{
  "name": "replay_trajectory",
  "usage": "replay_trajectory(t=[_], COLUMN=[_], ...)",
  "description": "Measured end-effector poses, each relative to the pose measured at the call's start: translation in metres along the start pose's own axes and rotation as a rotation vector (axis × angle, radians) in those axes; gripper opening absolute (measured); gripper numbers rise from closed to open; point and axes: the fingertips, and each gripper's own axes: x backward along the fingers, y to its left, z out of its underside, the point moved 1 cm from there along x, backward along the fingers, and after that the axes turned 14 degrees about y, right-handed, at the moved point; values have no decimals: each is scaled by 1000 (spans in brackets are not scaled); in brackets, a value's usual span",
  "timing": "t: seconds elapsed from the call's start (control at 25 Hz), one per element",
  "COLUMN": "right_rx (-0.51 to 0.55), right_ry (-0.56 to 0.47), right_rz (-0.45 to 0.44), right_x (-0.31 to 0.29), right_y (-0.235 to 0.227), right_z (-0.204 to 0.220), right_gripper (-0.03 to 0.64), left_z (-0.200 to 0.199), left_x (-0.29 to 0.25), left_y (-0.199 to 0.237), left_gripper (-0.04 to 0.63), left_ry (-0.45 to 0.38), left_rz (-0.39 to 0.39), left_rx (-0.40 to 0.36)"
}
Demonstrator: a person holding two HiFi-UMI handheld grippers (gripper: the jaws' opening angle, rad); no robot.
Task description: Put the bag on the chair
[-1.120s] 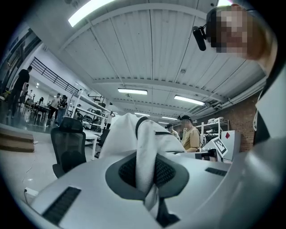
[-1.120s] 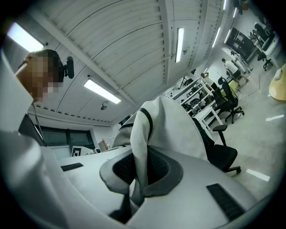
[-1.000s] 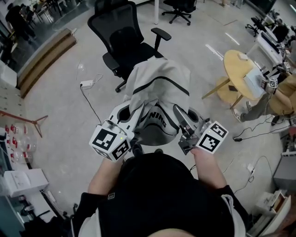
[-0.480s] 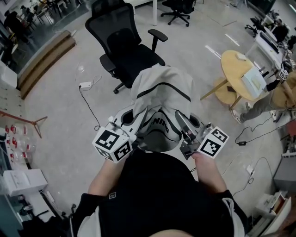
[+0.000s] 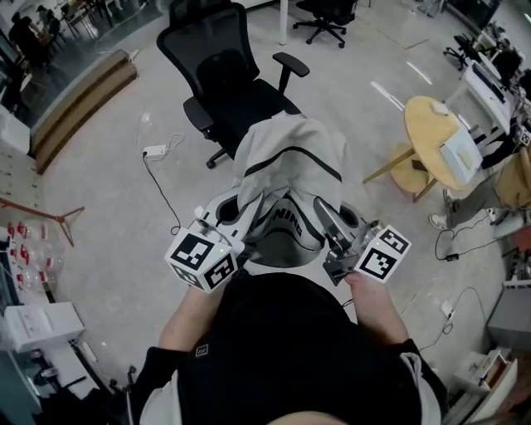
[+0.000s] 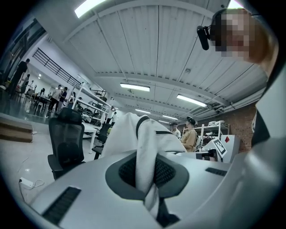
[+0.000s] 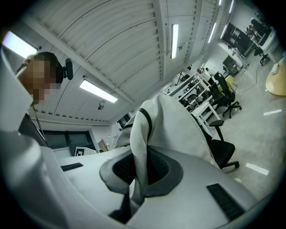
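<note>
A white bag (image 5: pixel 290 170) with black trim hangs between my two grippers, just in front of the black office chair (image 5: pixel 228 79), and its top overlaps the seat's front edge in the head view. My left gripper (image 5: pixel 242 222) is shut on a fold of the bag (image 6: pixel 134 143) at the bag's left side. My right gripper (image 5: pixel 323 212) is shut on a fold of the bag (image 7: pixel 174 129) at its right side. In both gripper views the white fabric runs down between the grey pads, left gripper (image 6: pixel 151 197) and right gripper (image 7: pixel 133 192). The chair (image 6: pixel 66 143) stands empty.
A round wooden table (image 5: pixel 436 133) stands at the right, with a person (image 5: pixel 508 178) beyond it. A white power strip (image 5: pixel 155 152) and its cable lie on the floor left of the chair. A second black chair (image 5: pixel 323 17) is farther back. White boxes (image 5: pixel 37 325) sit at the lower left.
Both grippers have sunk a little with the bag still held between them. The person by the round table has moved toward the right edge.
</note>
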Motion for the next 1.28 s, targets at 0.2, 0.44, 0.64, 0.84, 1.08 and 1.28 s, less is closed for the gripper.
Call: replay_trajectory(t=[0.2,0.44,0.64,0.84,1.08,1.28], right_rx=[-5,-16,-23,-10,-13,-15], right_ry=[31,76,108,137,168,205], right_rz=[-15,-42,-65,-96,-104,-115], right_x=[-78,-140,-214,-280,-340,-373], right_y=[-2,-1,7,20,35,44], right_z=[-11,-11,-12,-13,-2,-1], right_gripper=[32,32,32,32,32,32], left_z=[-9,-13,-19,-22,-16,-19], left_x=[21,43,75,108,147,165], left_y=[74,130,196,253,304,334], left_gripper=[26,26,26,26,26,26], left_ry=[-7,-16,-35,-61,-71,-88], left_rz=[-24,-70,-105,-137,-149,-167], left_rx=[25,45,47,62,84,103])
